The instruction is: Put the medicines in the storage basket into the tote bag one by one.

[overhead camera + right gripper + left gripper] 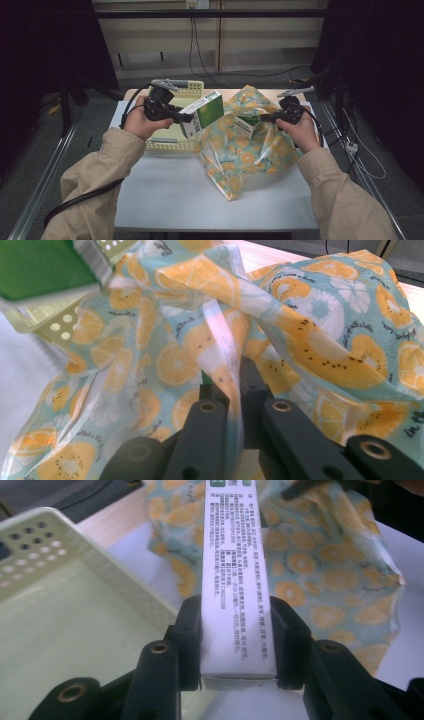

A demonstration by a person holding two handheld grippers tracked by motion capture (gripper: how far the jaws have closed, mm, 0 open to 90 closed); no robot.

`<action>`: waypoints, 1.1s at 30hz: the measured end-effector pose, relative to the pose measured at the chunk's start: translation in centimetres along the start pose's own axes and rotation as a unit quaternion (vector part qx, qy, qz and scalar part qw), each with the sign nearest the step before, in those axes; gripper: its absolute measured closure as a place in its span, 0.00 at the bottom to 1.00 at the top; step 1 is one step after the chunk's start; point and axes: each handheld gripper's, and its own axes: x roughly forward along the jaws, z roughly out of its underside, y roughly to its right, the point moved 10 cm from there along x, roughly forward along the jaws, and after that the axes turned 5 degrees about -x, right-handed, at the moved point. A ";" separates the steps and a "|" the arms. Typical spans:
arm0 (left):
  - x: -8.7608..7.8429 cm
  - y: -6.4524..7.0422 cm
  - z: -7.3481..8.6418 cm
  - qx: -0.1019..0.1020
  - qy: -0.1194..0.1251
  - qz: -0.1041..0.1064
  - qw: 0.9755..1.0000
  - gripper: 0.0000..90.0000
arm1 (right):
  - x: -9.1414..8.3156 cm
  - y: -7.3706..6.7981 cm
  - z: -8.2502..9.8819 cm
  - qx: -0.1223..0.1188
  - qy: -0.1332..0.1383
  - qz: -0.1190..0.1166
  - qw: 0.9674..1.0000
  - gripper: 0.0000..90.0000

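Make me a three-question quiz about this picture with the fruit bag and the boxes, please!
1. Where is the yellow basket?
A. left of the fruit-print bag
B. on the floor
C. inside the bag

2. What colours is the box in the left gripper?
A. red and black
B. green and white
C. blue and pink

3. What is the right gripper doing?
A. lying open on the table
B. pinching the fruit-print bag
C. holding a cup

Answers: 1 A, the high view shows the basket beside the bag's left side. 2 B, its faces are green and white. 3 B, its jaws are shut on the bag's film.
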 end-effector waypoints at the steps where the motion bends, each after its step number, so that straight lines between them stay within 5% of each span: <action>1: 0.4 0.6 0.2 0.004 -0.001 0.007 1.000 0.70 | -0.1 0.0 0.0 -0.001 0.000 0.000 1.000 1.00; 8: 2.8 3.6 1.2 0.034 -0.023 0.039 0.998 0.70 | -0.5 0.1 -0.2 0.001 0.004 0.005 1.000 1.00; 11: 4.3 4.5 1.9 0.031 -0.029 0.049 0.998 0.70 | -0.5 -0.1 -0.3 -0.002 0.005 0.004 1.000 1.00; 15: 6.2 5.1 2.4 0.036 -0.039 0.054 0.997 0.70 | -0.6 -0.4 -0.6 -0.006 0.007 0.003 1.000 1.00; 16: 6.6 5.0 2.5 0.045 -0.047 0.035 0.997 0.70 | -0.6 -0.4 -0.6 -0.006 0.008 0.002 1.000 1.00; 17: 7.3 5.5 2.5 0.039 -0.041 0.057 0.997 0.70 | -0.7 -0.4 -0.7 -0.005 0.008 0.002 1.000 1.00; 18: 7.7 5.5 2.6 0.042 -0.047 0.042 0.997 0.70 | -0.7 -0.4 -0.7 -0.007 0.007 0.003 1.000 1.00; 22: 9.3 6.6 2.5 0.046 -0.047 0.067 0.996 0.70 | -0.9 -0.4 -0.8 -0.008 0.010 0.004 1.000 1.00; 26: 10.8 7.0 2.2 0.044 -0.047 0.053 0.997 0.70 | -0.9 -0.5 -0.8 -0.008 0.009 0.003 1.000 1.00; 27: 11.2 7.3 2.1 0.041 -0.043 0.069 0.996 0.70 | -1.0 -0.4 -0.8 -0.008 0.009 0.004 1.000 1.00; 30: 12.1 7.7 2.0 0.047 -0.050 0.067 0.995 0.70 | -1.0 -0.4 -0.8 -0.009 0.011 0.003 1.000 1.00; 31: 12.3 7.6 2.0 0.048 -0.055 0.049 0.996 0.70 | -1.1 -0.5 -0.8 -0.008 0.011 0.002 1.000 1.00; 32: 12.7 7.9 1.8 0.046 -0.048 0.067 0.996 0.70 | -1.1 -0.4 -0.8 -0.008 0.011 0.002 1.000 1.00; 33: 12.9 7.9 1.8 0.050 -0.049 0.061 0.996 0.70 | -1.1 -0.4 -0.8 -0.008 0.011 0.003 1.000 1.00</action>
